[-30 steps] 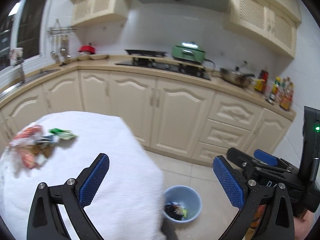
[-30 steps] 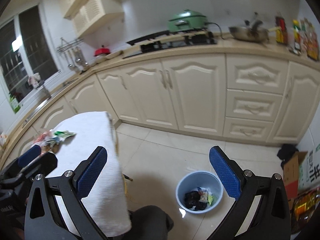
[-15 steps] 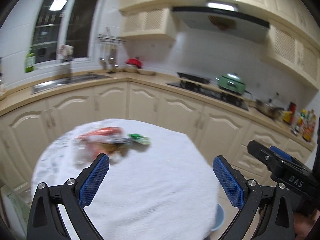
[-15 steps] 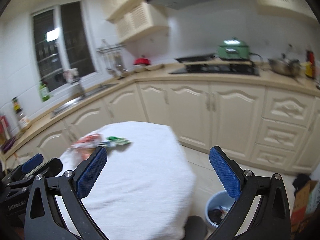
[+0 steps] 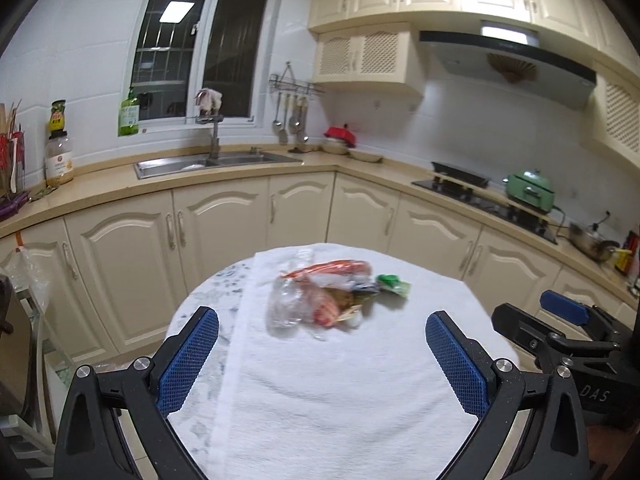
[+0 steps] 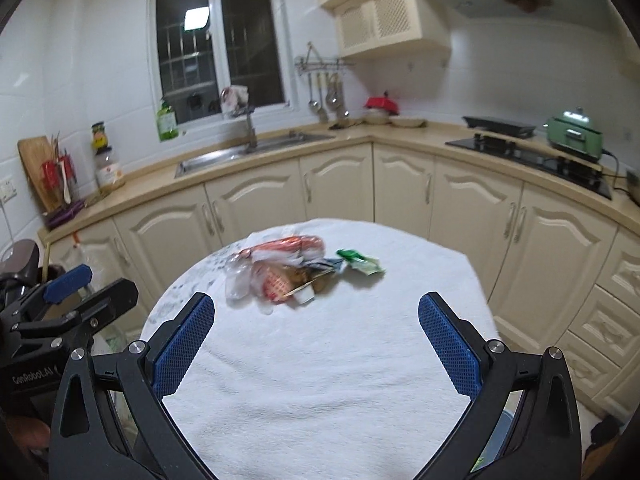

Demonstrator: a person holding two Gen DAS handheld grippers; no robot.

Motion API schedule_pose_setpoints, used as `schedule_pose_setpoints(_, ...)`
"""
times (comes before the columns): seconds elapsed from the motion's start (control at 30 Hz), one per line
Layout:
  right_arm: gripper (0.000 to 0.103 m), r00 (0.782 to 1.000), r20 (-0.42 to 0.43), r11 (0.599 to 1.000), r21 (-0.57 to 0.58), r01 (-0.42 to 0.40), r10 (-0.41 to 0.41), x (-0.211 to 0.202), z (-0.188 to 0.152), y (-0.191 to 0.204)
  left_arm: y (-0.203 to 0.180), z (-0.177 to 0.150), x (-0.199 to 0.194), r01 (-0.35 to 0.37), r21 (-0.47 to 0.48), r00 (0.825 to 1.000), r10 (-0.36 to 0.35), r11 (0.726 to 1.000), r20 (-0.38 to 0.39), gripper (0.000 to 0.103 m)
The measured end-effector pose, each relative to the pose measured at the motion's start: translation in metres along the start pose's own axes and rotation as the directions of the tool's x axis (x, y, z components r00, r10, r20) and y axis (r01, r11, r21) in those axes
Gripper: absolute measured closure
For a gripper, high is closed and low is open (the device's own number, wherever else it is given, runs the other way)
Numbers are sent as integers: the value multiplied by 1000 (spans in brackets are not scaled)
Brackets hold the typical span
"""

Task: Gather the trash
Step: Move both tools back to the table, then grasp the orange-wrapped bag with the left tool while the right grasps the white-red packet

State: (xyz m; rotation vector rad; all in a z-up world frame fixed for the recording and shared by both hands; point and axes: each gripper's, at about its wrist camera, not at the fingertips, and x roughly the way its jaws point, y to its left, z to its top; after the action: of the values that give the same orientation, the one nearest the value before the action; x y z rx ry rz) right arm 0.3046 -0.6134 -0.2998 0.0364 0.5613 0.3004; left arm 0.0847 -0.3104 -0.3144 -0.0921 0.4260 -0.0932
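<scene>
Two gaping claws (image 5: 322,358) (image 6: 316,346), one trash heap (image 5: 320,300).

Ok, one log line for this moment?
left tongs: open, empty | right tongs: open, empty | trash pile: on white cloth, untouched | green wrapper: beside pile

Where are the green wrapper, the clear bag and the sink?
Green wrapper (image 6: 362,263), right wrist view, its middle.
Clear bag (image 5: 285,304), left wrist view, its crumpled body.
Sink (image 5: 176,167), left wrist view, left basin's rim.
</scene>
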Motion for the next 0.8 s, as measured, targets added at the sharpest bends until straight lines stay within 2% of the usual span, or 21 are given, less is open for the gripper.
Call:
schedule_pose_setpoints(0.27, 0, 996, -90, 1000, 12, -12, 13, 49, 20, -12, -8, 57, 64, -20, 8, 997, 21, 1000, -77, 1)
schedule_pose_setpoints(0.43, 0, 984, -177, 999, 41, 2, 6, 98, 30, -30, -3, 105, 129, -8, 31, 990, 12, 999, -140, 1)
schedule_pose_setpoints(0.57, 0, 971, -237, 997, 76, 9, 9, 143, 36, -46, -2, 131, 190, 24, 89, 986, -9, 996, -168, 1)
schedule_pose_setpoints(0.73, 1, 955, -297, 996, 84, 25, 1, 189, 37, -61, -11, 138, 273, 60, 190, 964, -7, 980, -265, 1)
schedule_pose_setpoints(0.8, 3, 946, -324, 996, 82, 26, 1, 210, 37, -68, -12, 139, 303, 78, 225, 950, -4, 971, -311, 1)
